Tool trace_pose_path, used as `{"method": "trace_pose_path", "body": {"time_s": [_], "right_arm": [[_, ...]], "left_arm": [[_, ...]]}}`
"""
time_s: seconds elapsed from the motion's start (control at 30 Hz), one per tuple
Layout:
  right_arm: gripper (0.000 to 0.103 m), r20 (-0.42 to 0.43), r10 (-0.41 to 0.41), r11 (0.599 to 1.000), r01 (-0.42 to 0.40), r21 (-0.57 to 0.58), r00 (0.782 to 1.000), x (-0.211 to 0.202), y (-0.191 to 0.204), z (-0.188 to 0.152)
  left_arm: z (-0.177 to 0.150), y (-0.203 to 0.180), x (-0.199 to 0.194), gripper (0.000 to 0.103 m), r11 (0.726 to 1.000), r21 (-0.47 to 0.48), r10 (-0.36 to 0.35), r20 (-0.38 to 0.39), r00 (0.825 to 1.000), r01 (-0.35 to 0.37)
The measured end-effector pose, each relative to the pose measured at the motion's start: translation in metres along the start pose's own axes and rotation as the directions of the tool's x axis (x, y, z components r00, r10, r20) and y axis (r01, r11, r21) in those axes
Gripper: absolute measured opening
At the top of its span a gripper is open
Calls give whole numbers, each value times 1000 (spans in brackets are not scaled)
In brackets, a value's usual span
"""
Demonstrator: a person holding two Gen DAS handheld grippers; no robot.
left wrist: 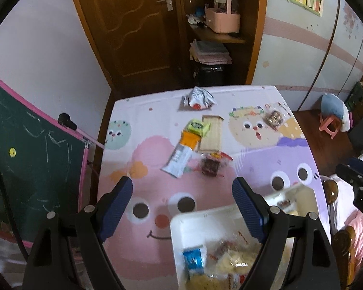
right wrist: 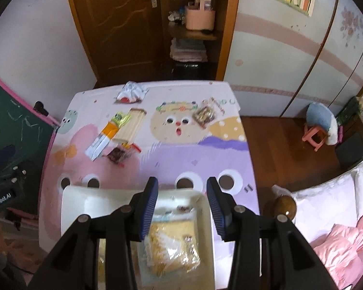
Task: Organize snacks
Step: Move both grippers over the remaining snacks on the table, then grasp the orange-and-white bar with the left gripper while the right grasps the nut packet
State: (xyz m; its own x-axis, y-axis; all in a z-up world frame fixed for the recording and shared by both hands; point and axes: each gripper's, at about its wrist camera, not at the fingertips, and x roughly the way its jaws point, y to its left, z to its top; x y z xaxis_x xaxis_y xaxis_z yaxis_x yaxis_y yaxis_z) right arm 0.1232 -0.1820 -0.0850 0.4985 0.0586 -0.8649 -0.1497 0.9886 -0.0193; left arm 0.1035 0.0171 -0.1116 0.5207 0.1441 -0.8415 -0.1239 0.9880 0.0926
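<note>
A bedroom table under a pastel cartoon-face cloth [left wrist: 157, 193] fills my left view; my left gripper [left wrist: 182, 201] hangs spread and empty beside the white plastic bin [left wrist: 193, 220] holding bagged snacks. The loose wrappers, a silver-orange sachet [left wrist: 181, 155] and a dark red packet [left wrist: 209, 165], lie mid-table, overlapping, so I might pinch two at once. In my right view, my right gripper [right wrist: 182, 207] hovers released over the bin's yellow noodle bag [right wrist: 171, 244]; the crumpled white bag [right wrist: 132, 91] sits near the far edge and could get nudged off
</note>
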Motion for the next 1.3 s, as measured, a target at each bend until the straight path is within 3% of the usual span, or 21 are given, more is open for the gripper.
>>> {"method": "trace_pose_path", "body": {"time_s": [0.27, 0.57, 0.63, 0.7, 0.73, 0.93, 1.03, 1.1, 1.3], "right_arm": [[42, 27, -60, 998, 60, -4, 998, 13, 4, 30], [42, 8, -47, 997, 46, 54, 999, 56, -7, 65], [47, -3, -1, 995, 1, 105, 1000, 74, -21, 77], [61, -11, 50, 982, -47, 182, 999, 98, -40, 90], [63, -15, 67, 974, -62, 218, 998, 110, -49, 96], [64, -107, 102, 945, -63, 320, 989, 201, -81, 117], [64, -169, 154, 905, -71, 419, 974, 246, -94, 115], [64, -196, 153, 892, -50, 449, 969, 270, -97, 114], [64, -223, 85, 900, 21, 434, 971, 308, -92, 119]], "left_arm": [[39, 18, 27, 84, 1000, 4, 17, 23, 1000, -17], [79, 35, 93, 84, 1000, -12, 17, -16, 1000, -17], [87, 38, 119, 84, 1000, -18, 9, -42, 999, -10], [91, 41, 147, 84, 1000, -28, 3, -73, 997, -5], [93, 43, 167, 84, 999, -36, -5, -101, 995, 2], [84, 48, 256, 84, 996, -82, -58, -247, 967, 39], [74, 44, 286, 84, 995, -77, -79, -290, 954, 59], [68, 41, 296, 84, 996, -60, -83, -310, 947, 67], [54, 34, 310, 84, 994, -37, -110, -328, 938, 104]]}}
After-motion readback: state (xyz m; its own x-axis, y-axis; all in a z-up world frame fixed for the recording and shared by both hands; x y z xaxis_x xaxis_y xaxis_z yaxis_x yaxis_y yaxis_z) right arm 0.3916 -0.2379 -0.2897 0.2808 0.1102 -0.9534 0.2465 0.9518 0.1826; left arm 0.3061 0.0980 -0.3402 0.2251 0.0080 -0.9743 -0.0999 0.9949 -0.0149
